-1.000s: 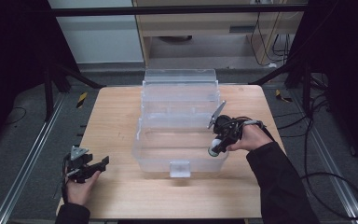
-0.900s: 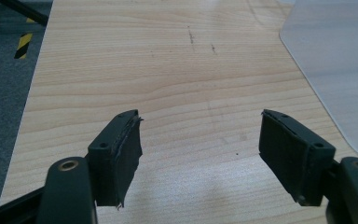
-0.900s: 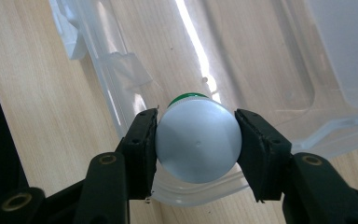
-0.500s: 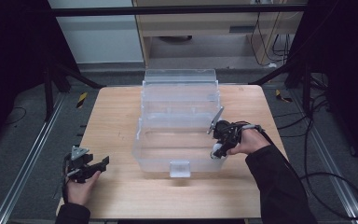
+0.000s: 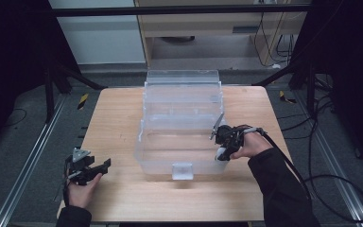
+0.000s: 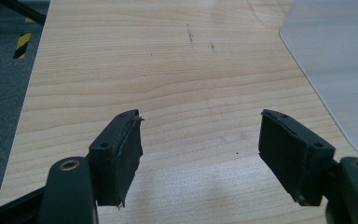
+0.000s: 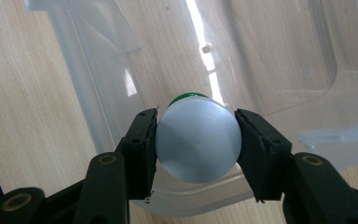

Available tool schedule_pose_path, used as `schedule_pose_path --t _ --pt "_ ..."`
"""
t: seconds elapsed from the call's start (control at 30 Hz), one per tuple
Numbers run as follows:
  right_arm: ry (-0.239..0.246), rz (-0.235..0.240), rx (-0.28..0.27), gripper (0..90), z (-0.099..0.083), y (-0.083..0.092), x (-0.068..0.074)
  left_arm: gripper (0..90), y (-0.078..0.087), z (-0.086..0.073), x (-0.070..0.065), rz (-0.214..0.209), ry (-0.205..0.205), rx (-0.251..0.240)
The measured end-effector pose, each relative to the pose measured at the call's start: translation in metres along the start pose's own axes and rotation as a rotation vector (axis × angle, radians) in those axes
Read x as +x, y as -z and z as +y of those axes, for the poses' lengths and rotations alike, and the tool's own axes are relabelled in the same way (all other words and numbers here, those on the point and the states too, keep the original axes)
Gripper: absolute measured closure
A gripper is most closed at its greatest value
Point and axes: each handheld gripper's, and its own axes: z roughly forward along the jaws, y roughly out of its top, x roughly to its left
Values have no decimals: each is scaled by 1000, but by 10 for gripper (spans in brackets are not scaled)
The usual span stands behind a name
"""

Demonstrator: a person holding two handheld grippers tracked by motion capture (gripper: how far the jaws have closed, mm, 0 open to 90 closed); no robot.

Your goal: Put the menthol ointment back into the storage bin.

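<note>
One clear bin (image 5: 179,142), one bottle (image 7: 198,139), perhaps more unseen.

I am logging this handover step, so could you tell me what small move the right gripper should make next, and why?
Probably lower it a little further into the clear bin and then open. The right gripper is clamped on a white bottle with a green cap, tilted down over the bin's rim, not yet on its floor. The left gripper sits open and apart over the table.
</note>
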Motion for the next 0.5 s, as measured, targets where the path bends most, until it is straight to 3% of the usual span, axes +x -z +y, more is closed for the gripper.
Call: schedule_pose_path --t 0.5 --pt "0 25 -40 495 -5 -8 0 293 0 0 0 -1 1 3"
